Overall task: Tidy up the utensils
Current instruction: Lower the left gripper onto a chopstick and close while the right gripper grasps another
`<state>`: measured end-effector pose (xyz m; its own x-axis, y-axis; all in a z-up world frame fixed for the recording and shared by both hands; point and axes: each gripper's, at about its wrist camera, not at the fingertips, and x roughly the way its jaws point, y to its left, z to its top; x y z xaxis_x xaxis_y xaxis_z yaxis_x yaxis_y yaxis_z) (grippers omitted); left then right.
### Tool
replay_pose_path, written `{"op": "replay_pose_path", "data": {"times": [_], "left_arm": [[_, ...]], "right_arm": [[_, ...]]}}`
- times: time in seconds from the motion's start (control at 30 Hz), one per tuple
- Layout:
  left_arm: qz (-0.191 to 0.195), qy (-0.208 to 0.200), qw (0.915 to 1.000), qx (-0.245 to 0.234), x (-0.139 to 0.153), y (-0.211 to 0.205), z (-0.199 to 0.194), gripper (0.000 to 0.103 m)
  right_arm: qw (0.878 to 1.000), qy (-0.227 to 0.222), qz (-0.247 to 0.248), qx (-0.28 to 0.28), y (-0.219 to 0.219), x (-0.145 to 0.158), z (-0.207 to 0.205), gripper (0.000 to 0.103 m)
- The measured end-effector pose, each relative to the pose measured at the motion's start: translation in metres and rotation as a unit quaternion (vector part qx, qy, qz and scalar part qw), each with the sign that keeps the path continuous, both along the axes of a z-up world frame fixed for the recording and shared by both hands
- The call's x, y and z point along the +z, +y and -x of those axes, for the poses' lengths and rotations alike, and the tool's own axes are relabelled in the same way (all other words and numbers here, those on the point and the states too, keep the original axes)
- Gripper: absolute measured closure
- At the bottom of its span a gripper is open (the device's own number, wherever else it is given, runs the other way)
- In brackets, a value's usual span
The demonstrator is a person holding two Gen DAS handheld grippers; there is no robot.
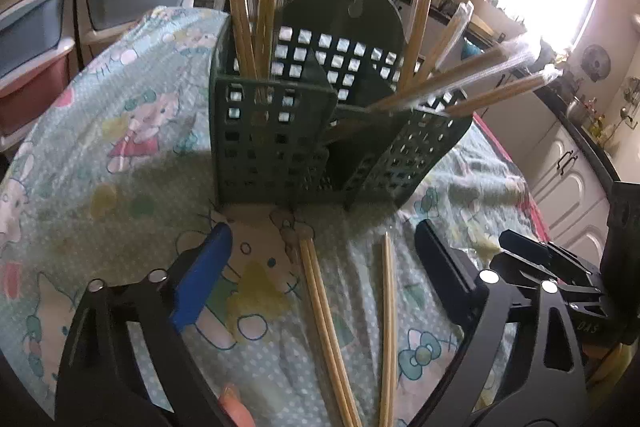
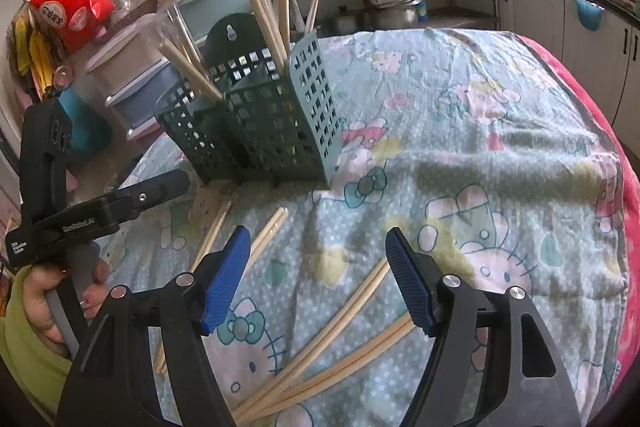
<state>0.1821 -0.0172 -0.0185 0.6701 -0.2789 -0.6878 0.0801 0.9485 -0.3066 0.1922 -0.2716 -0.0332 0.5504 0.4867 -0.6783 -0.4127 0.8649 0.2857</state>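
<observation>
Loose chopsticks point(image 2: 320, 347) lie on the tablecloth point(image 2: 480, 107) near the green holder point(image 1: 280, 147), which already has several in both compartments; roughly half done. Left gripper point(image 1: 320, 267) and right gripper point(image 2: 316, 279) wide apart, empty

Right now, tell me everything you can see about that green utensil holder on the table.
The green utensil holder is a dark green plastic caddy with square-perforated walls and a taller rounded back panel pierced by a keyhole hanging slot. A divider splits it into compartments. It stands upright on the cartoon-print tablecloth, on small feet. Chopsticks in clear wrappers stand or lean in both sides, some tilting far out to the right. Loose bare chopsticks lie on the cloth in front, apart from it. Neither set of tongs touches it.
</observation>
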Motion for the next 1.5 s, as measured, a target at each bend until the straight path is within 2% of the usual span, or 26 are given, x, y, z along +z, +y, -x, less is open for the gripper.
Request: {"op": "replay_pose_path", "data": {"times": [0.17,0.27,0.5,0.67,0.8,0.93,0.97,1.1,1.17,1.33,1.5], "left_arm": [[0.010,0.031,0.9994,-0.013,-0.014,-0.003,-0.006,0.045],[0.018,0.051,0.9984,-0.018,-0.023,-0.002,-0.012,0.057],[0.020,0.085,0.9960,-0.021,-0.041,-0.006,-0.022,0.058],[0.020,0.089,0.9957,-0.016,-0.045,-0.001,-0.028,0.061],[0.009,0.087,0.9960,-0.016,-0.046,-0.002,-0.031,0.063],[-0.005,0.085,0.9964,-0.009,-0.048,-0.003,-0.034,0.073],[-0.011,0.084,0.9964,-0.006,-0.049,-0.003,-0.035,0.078],[-0.016,0.081,0.9966,-0.002,-0.050,0.000,-0.039,0.086],[-0.017,0.081,0.9966,0.000,-0.050,0.001,-0.039,0.088],[-0.012,0.081,0.9967,0.001,-0.049,0.008,-0.038,0.091],[0.005,0.081,0.9967,0.003,-0.045,0.016,-0.034,0.095]], "right_arm": [[1.000,0.012,0.008,0.003,0.001,-0.007,-0.001,0.036],[1.000,0.025,0.012,0.004,0.001,-0.013,-0.003,0.041],[0.997,0.066,0.023,-0.016,-0.004,-0.029,-0.015,0.051],[0.995,0.090,0.025,-0.030,-0.008,-0.040,-0.025,0.055],[0.995,0.090,0.038,-0.031,-0.004,-0.043,-0.029,0.057],[0.995,0.083,0.056,-0.028,0.001,-0.044,-0.031,0.060],[0.994,0.077,0.067,-0.028,0.003,-0.045,-0.031,0.063],[0.994,0.060,0.090,-0.035,0.007,-0.046,-0.027,0.074],[0.994,0.060,0.080,-0.038,0.004,-0.046,-0.027,0.084],[0.996,0.077,0.016,-0.035,-0.008,-0.042,-0.028,0.096],[0.998,0.065,-0.022,-0.017,-0.010,-0.029,-0.022,0.098]]}}
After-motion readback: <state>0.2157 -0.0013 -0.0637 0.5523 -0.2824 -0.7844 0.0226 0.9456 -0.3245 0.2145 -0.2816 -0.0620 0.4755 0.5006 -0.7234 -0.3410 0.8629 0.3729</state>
